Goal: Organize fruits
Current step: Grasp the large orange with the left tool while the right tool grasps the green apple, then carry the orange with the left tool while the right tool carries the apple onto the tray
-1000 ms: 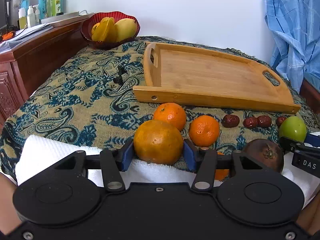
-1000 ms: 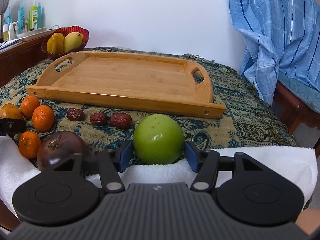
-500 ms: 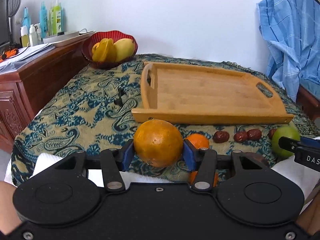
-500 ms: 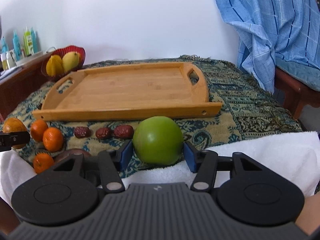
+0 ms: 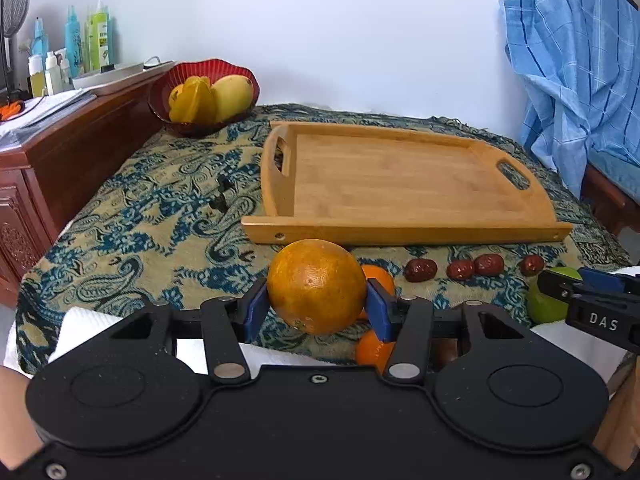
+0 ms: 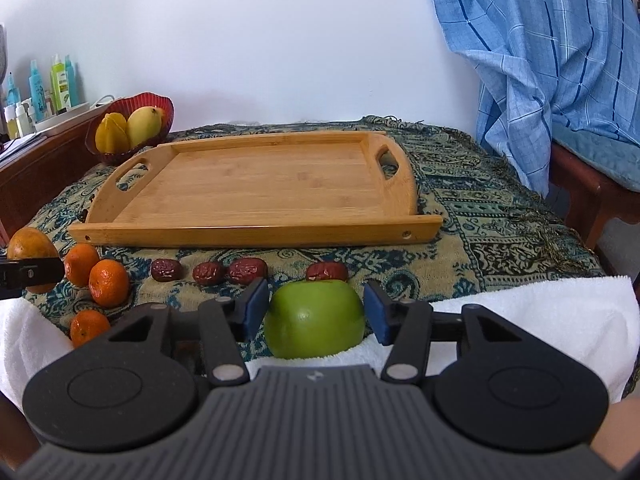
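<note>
My left gripper is shut on a large orange and holds it above the cloth, short of the wooden tray. My right gripper is shut on a green apple, held low over the white towel, in front of the tray's near rim. The tray has nothing in it. Three small tangerines and several red dates lie on the cloth before the tray. The apple also shows at the right edge of the left wrist view.
A red bowl with yellow fruit stands at the back left. A wooden dresser with bottles is on the left. A blue checked cloth hangs over a chair at the right. A dark fruit lies mostly hidden behind my left gripper.
Both grippers have risen with their fruit: the orange and the apple are lifted off the towel, and both views now look down more onto the tray.
</note>
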Action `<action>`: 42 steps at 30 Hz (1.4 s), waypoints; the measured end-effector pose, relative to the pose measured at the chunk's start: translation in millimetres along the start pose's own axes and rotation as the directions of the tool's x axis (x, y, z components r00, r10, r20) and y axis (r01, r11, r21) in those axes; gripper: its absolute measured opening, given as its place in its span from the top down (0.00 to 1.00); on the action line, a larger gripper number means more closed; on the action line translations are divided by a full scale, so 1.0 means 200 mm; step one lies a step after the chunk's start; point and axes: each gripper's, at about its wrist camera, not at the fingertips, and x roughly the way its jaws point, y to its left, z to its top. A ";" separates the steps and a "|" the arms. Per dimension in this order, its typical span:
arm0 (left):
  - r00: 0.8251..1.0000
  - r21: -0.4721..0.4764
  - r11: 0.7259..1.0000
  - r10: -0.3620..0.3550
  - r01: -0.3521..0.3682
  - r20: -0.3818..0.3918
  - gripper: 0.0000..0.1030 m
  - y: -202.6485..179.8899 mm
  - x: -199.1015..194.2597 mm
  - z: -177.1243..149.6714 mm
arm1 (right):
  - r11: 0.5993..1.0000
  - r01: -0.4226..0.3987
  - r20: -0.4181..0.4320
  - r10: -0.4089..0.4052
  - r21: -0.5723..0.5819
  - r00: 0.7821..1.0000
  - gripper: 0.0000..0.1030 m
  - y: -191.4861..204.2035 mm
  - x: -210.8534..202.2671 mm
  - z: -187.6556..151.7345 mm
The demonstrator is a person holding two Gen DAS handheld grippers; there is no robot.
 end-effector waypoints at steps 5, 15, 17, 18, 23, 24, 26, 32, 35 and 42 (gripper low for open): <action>1.000 0.006 1.000 -0.003 0.003 -0.013 0.52 -0.01 0.01 -0.02 | 0.998 0.014 -0.013 -0.015 -0.065 1.000 0.35 0.04 0.02 -0.02; 1.000 0.017 1.000 -0.002 0.003 -0.031 0.52 0.00 0.03 -0.02 | 0.999 0.004 -0.044 -0.006 -0.046 0.999 0.42 0.02 0.06 -0.08; 1.000 0.019 1.000 -0.003 0.003 -0.031 0.52 -0.01 0.04 -0.01 | 0.999 -0.003 -0.040 0.001 -0.037 0.999 0.43 0.01 0.05 -0.08; 1.000 0.022 1.000 -0.003 0.004 -0.030 0.52 -0.01 0.04 -0.01 | 1.000 -0.006 -0.038 0.005 -0.027 0.999 0.43 0.01 0.05 -0.08; 0.999 0.023 1.000 -0.019 0.019 -0.032 0.52 -0.02 0.04 0.05 | 0.999 -0.032 -0.006 0.032 0.019 0.999 0.43 -0.01 0.01 -0.03; 0.999 0.021 1.000 -0.021 0.022 -0.032 0.52 -0.02 0.05 0.07 | 0.999 -0.037 0.004 0.037 0.023 0.999 0.43 -0.01 0.00 -0.01; 0.999 0.023 0.999 -0.023 0.024 -0.028 0.52 -0.03 0.05 0.10 | 0.998 -0.050 0.026 0.049 0.033 0.998 0.43 -0.02 -0.01 0.03; 0.998 0.019 0.998 -0.057 0.057 -0.022 0.52 -0.03 0.07 0.28 | 0.995 -0.077 0.042 0.074 0.056 0.996 0.43 -0.05 0.00 0.19; 0.997 0.010 0.997 -0.072 0.072 -0.027 0.52 -0.04 0.11 0.39 | 0.994 -0.089 0.036 0.087 0.069 0.996 0.43 -0.07 0.04 0.30; 0.997 0.007 0.997 -0.080 0.080 -0.019 0.52 -0.09 0.31 0.65 | 0.988 -0.126 0.080 0.118 0.092 0.990 0.43 -0.15 0.20 0.53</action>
